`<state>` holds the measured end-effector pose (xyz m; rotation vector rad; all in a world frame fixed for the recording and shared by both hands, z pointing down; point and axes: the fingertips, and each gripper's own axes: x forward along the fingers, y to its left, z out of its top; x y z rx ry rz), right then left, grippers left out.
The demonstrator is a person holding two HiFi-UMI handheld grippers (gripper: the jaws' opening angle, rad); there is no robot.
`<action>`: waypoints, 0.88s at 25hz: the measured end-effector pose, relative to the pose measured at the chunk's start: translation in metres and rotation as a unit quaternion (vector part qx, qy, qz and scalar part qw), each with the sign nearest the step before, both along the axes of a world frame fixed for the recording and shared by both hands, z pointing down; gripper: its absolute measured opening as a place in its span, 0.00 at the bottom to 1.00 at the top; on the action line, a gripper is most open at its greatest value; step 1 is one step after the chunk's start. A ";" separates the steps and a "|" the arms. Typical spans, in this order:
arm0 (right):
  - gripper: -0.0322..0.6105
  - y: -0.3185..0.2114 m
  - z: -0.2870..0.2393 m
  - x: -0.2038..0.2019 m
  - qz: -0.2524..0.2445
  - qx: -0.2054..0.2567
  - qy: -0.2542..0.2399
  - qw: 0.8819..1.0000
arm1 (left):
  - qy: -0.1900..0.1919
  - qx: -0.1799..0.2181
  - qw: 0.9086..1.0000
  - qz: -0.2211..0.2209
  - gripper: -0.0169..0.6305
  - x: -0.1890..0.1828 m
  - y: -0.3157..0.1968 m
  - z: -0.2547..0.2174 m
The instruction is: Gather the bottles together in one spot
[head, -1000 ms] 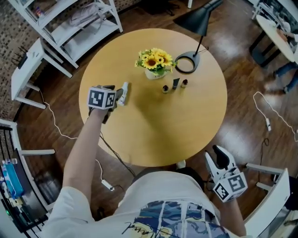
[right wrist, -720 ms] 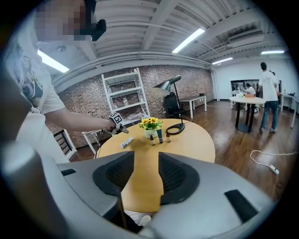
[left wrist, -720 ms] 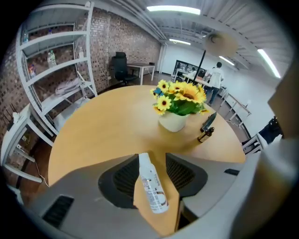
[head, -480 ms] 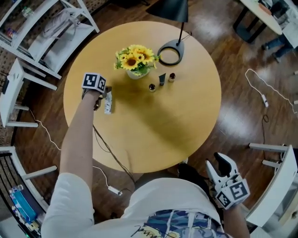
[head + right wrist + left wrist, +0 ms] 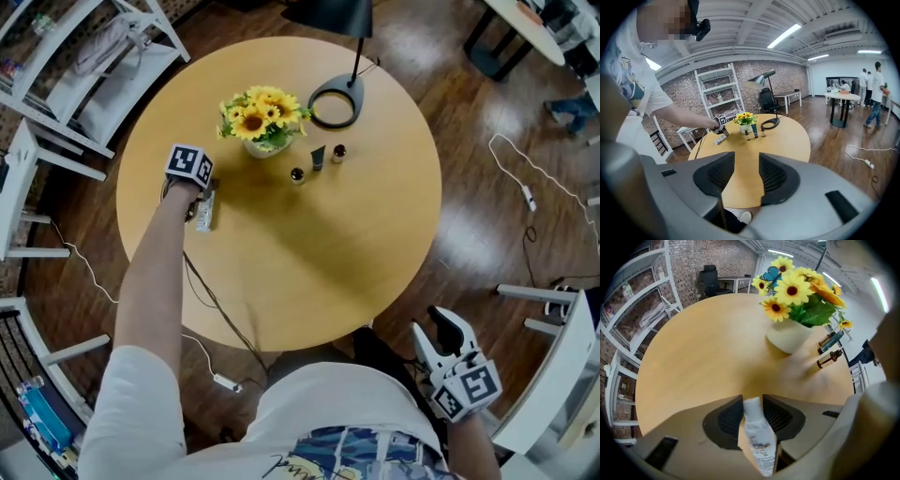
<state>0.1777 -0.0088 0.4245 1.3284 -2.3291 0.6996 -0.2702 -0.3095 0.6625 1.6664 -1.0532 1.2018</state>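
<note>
Left gripper (image 5: 752, 401): jaws have just been closing and now stand narrow, pads pressed on either side of the white bottle (image 5: 757, 437). Its cap end sits up between my fingertips. The body runs back toward my palm, so its long axis lies nearly along my own line. I can't tell whether it rests on the table (image 5: 309, 262) or is clear of it.

The three small bottles (image 5: 829, 358) stand ahead and off to my right, just past the flower vase (image 5: 790, 336), which sits between me and them. As I judge it, the carry must swing right around the vase's near side, not through it.

Right gripper (image 5: 746, 176): jaws apart, nothing between them, hanging off the table's near edge, well apart from everything. My left is much the nearer hand.
</note>
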 end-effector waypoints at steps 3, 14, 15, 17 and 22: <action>0.35 0.000 -0.001 0.003 -0.004 0.001 0.001 1.000 | 0.000 0.029 0.999 0.012 0.21 0.005 -0.002 -0.011; 0.35 0.006 -0.002 0.004 -0.037 0.011 -0.027 0.999 | 0.063 0.177 0.982 -0.001 0.20 0.035 0.017 -0.097; 0.35 0.007 -0.003 0.006 -0.038 0.013 -0.028 0.999 | 0.067 0.188 0.980 0.003 0.20 0.040 0.018 -0.102; 0.35 0.009 -0.003 0.011 -0.037 0.014 -0.032 0.999 | 0.074 0.212 0.974 0.015 0.20 0.052 0.023 -0.111; 0.35 0.017 0.000 0.027 -0.028 0.008 -0.037 0.999 | 0.109 0.265 0.956 0.066 0.20 0.093 0.030 -0.129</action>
